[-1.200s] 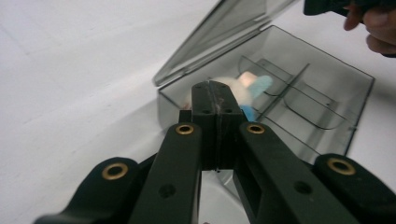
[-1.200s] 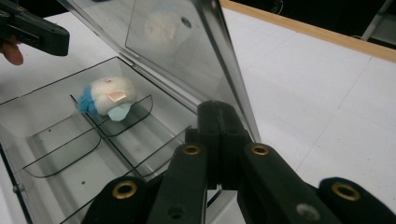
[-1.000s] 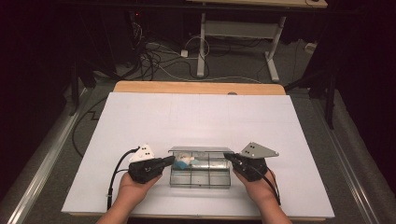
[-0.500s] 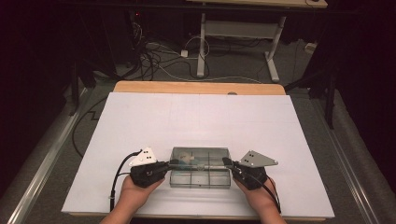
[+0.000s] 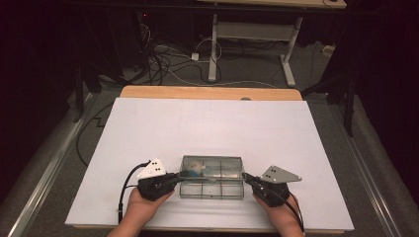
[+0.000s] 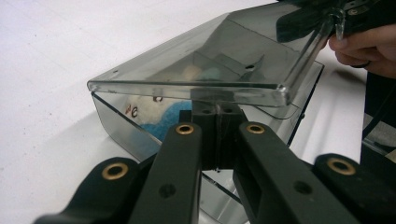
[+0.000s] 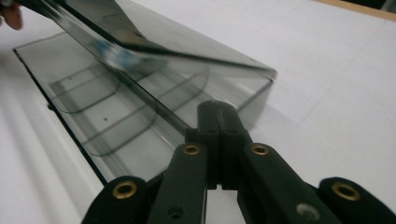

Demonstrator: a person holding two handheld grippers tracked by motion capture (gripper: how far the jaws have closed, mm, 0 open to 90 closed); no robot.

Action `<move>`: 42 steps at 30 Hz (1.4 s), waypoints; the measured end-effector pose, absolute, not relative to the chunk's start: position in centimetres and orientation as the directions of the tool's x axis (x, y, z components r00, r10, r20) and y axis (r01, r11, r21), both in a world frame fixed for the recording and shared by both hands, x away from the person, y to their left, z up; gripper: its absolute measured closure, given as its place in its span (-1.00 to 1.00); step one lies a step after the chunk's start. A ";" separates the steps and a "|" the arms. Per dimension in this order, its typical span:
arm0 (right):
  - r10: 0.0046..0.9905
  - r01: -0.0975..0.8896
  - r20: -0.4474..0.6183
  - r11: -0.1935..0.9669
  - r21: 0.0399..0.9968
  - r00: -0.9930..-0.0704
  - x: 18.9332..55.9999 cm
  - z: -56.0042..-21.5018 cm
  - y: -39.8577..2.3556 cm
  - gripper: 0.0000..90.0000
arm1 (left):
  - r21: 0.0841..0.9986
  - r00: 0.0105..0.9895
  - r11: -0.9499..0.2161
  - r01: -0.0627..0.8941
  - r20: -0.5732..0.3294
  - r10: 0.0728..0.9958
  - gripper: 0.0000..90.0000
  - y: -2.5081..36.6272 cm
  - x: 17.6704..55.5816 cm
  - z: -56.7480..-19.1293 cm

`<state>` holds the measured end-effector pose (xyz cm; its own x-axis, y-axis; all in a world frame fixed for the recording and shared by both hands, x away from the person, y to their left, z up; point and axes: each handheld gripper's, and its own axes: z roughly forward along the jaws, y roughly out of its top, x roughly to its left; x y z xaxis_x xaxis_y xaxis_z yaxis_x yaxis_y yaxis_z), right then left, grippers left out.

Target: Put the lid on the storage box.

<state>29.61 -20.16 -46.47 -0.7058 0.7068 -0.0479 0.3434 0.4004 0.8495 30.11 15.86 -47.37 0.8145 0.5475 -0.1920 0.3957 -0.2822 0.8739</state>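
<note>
I have a clear plastic box (image 5: 212, 177) near the front edge of the white table (image 5: 148, 128), with its hinged lid (image 6: 196, 70) tilted partly up and a white and blue soft thing (image 6: 159, 114) in a left compartment. Both grippers have their jaws pressed together, empty: the left gripper (image 5: 174, 178) noses under the lid at the box's left end, the right gripper (image 5: 245, 177) at its right end. I judge the box light, stiff and slippery, likely to skate, so I'd lift by the lid's end edges.

Clear compartment box (image 5: 212, 183) near table's front edge (lid partly raised).
</note>
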 end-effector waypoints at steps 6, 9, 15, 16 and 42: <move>0.746 0.399 -0.039 0.398 0.826 -0.664 29.8 -47.3 -22.4 1.00 | 0.869 0.815 -0.293 0.398 -0.190 0.547 0.96 15.9 29.8 -47.6; 0.761 0.427 -0.035 0.401 0.811 -0.648 29.8 -47.7 -23.1 0.95 | 0.873 0.814 -0.282 0.398 -0.194 0.548 0.96 16.1 29.6 -47.5; 0.783 0.496 -0.015 0.409 0.766 -0.622 29.6 -48.2 -24.0 0.22 | 0.869 0.813 -0.284 0.406 -0.202 0.546 0.96 16.5 29.2 -47.8; 0.781 0.493 -0.019 0.412 0.766 -0.624 29.5 -48.2 -24.1 0.08 | 0.867 0.813 -0.286 0.408 -0.203 0.546 0.96 16.5 29.1 -47.8; 0.789 0.496 -0.020 0.405 0.768 -0.614 29.4 -48.2 -24.0 -1.00 | 0.867 0.813 -0.287 0.406 -0.200 0.547 0.96 17.3 27.2 -48.4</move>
<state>29.38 -23.97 -48.17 -0.6143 0.7888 -0.0198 0.4959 0.4054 0.7679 27.24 17.26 -48.43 0.8131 0.5469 -0.1995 0.4061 -0.2873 0.8675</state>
